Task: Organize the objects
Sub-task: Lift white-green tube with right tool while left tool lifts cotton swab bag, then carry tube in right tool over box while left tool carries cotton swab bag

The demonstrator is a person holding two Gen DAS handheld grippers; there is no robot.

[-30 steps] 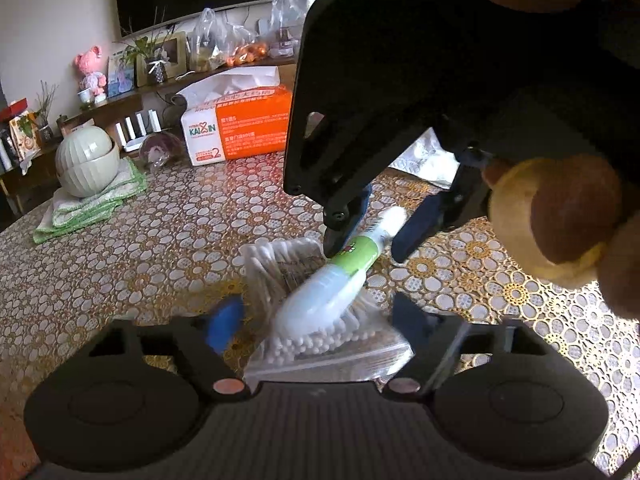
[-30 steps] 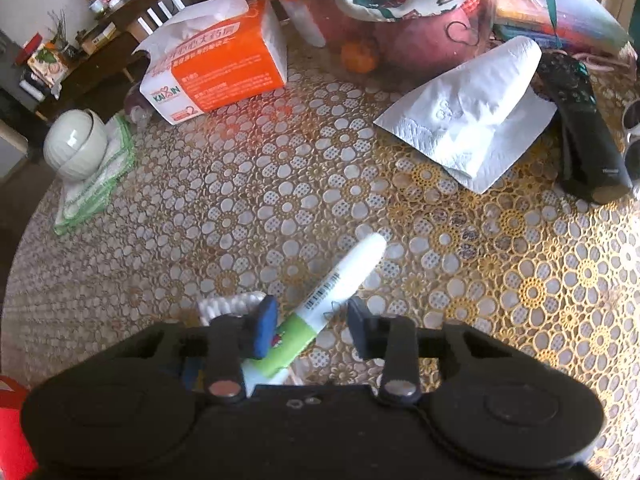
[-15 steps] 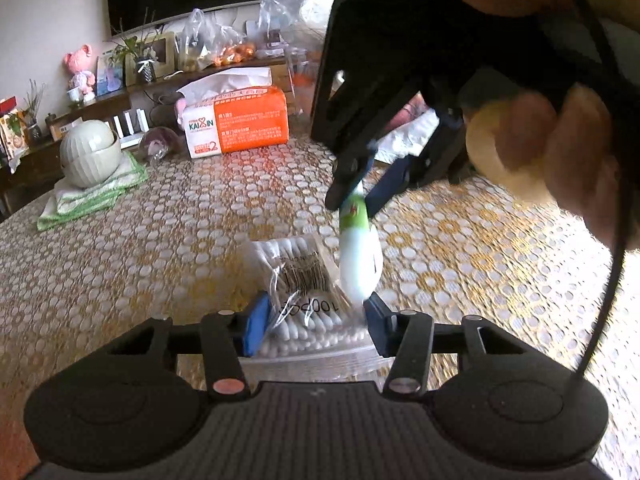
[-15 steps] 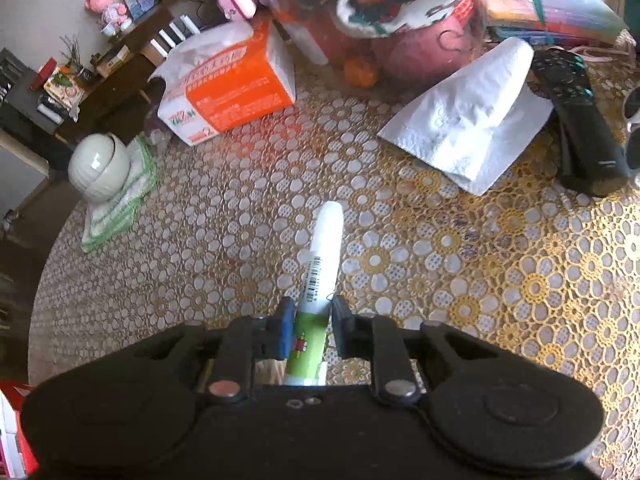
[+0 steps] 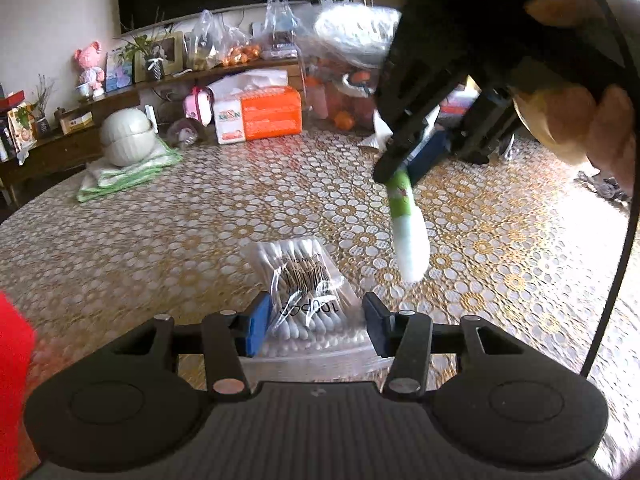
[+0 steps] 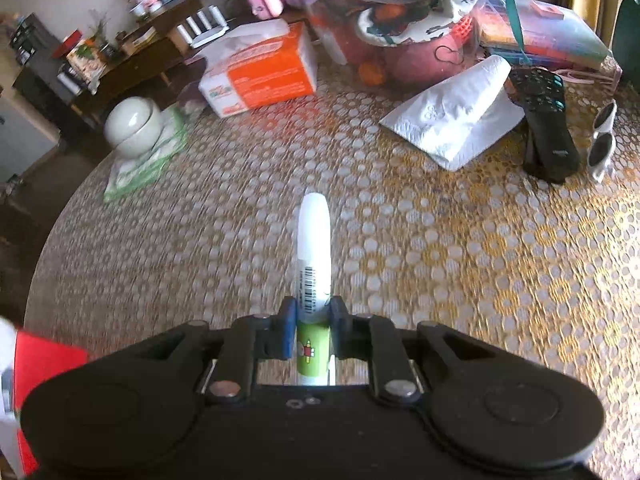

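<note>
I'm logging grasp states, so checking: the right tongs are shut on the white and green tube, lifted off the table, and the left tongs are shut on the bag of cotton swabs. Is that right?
Not quite. The left tongs are open, their jaws standing apart either side of the bag of cotton swabs, as the left wrist view shows. The right tongs are indeed shut on the white and green tube, lifted off the table.
</note>
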